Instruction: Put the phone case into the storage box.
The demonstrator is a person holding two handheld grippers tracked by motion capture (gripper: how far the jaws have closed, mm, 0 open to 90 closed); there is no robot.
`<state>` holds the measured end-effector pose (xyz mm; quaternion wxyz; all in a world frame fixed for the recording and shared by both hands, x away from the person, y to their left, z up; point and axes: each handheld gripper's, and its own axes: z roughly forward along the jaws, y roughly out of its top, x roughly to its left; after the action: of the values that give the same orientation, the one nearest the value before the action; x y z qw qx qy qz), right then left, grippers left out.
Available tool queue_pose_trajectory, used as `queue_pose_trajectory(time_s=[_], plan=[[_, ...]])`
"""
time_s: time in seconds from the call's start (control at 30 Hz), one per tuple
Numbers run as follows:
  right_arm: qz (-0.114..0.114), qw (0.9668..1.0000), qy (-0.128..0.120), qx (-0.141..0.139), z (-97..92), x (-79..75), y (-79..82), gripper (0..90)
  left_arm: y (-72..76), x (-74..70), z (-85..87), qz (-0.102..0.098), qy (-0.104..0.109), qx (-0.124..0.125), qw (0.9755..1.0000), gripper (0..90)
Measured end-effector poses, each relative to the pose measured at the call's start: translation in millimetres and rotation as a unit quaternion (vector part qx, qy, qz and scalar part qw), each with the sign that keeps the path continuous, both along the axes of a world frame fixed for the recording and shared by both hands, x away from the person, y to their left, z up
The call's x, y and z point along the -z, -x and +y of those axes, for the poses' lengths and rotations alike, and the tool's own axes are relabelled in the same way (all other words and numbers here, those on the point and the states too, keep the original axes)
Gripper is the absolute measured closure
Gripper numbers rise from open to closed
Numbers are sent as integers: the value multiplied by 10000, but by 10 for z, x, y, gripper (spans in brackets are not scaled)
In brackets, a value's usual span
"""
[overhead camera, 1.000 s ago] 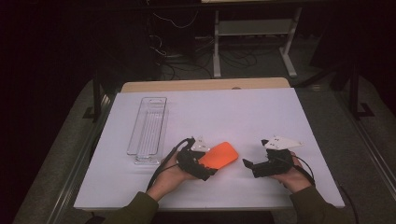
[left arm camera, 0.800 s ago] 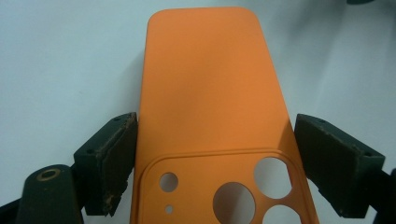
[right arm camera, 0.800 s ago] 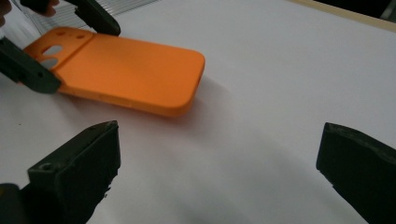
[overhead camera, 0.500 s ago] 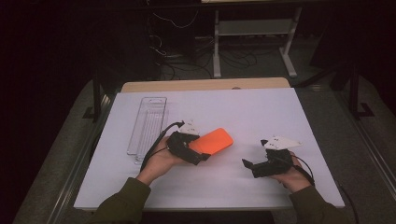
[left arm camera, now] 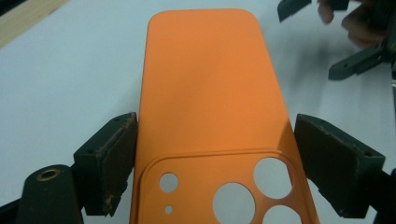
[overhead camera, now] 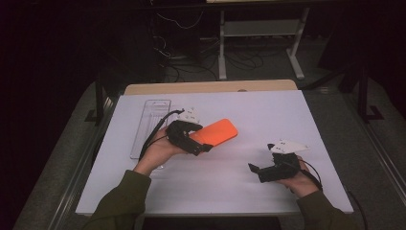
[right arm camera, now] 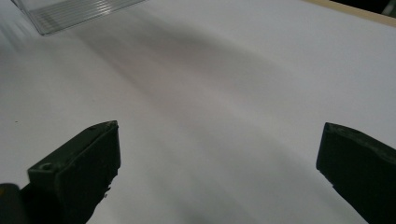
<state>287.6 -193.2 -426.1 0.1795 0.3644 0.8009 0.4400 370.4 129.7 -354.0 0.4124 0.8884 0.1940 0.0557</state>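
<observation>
Left gripper (overhead camera: 203, 143), jaws clamped on the long edges of an orange phone case (overhead camera: 216, 133) at its camera-cutout end; the case is held clear of the table, just right of a clear plastic tray (overhead camera: 149, 125). Right gripper (overhead camera: 256, 168), jaws spread wide with nothing between them, low over the near right part of the white tabletop (overhead camera: 268, 115). A bare wooden strip (overhead camera: 210, 86) borders the far edge. Beyond the table, the room is dark: a white metal stand (overhead camera: 261, 36) and loose cables (overhead camera: 184, 57) on the floor.
</observation>
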Motion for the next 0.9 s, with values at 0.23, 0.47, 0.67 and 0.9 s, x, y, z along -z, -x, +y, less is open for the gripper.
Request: queue_pose_trajectory(time_s=[0.23,0.47,0.67,0.9], plan=[[-4,10000,-12,12,-9,6,-8,0,-51,-81,18,105,26,-45,9999,156],[21,10000,-41,78,0,15,-20,0,-66,-84,30,206,-6,-17,9998,156],[99,9999,-13,15,34,19,-29,0,-78,-109,62,204,29,-12,9998,156],[306,9995,25,-51,85,7,-51,0,-78,-114,77,204,24,-43,9998,156]])
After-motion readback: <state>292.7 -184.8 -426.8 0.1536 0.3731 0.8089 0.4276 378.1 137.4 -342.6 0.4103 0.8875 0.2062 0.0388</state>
